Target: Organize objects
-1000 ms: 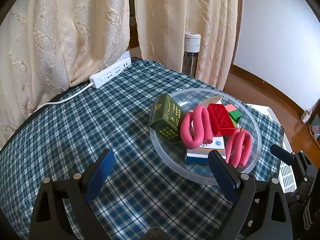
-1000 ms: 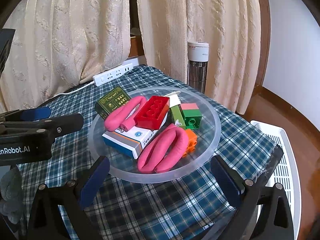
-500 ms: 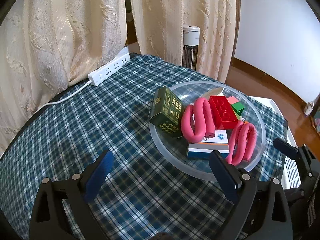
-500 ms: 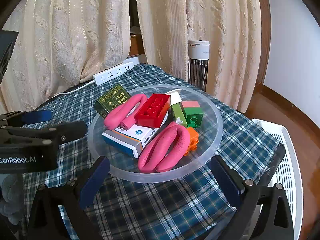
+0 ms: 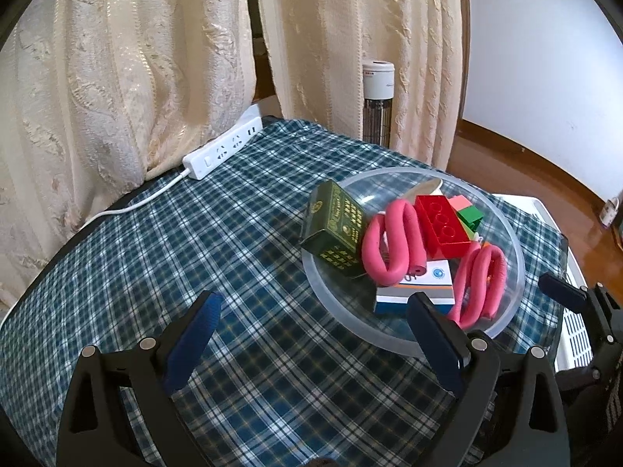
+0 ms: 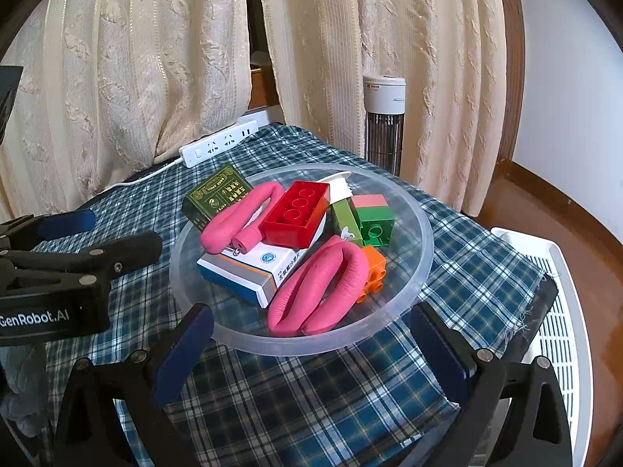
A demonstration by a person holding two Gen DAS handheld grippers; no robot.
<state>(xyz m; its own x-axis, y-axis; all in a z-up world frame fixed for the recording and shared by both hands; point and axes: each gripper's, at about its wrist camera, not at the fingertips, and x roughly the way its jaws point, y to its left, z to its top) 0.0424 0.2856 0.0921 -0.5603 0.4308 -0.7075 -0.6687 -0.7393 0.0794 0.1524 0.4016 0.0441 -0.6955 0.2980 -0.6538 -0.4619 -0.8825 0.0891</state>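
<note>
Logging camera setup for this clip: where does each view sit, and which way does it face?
Left wrist: on the left gripper, over the plaid cloth, facing the bowl from its left; own open fingers show, right gripper at the edge.
Right wrist: on the right gripper, facing the bowl head-on; own open fingers show, left gripper alongside.
Shared: bowl, power strip, curtains.

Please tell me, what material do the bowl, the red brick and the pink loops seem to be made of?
Bowl: probably frosted clear plastic; the checked cloth shows faintly through its wall.
Red brick: hard glossy plastic, with sharp moulded round sockets and bright highlights.
Pink loops: seemingly soft foam or rubber; matte, bent into curves, with a cut round end on the other one.
</note>
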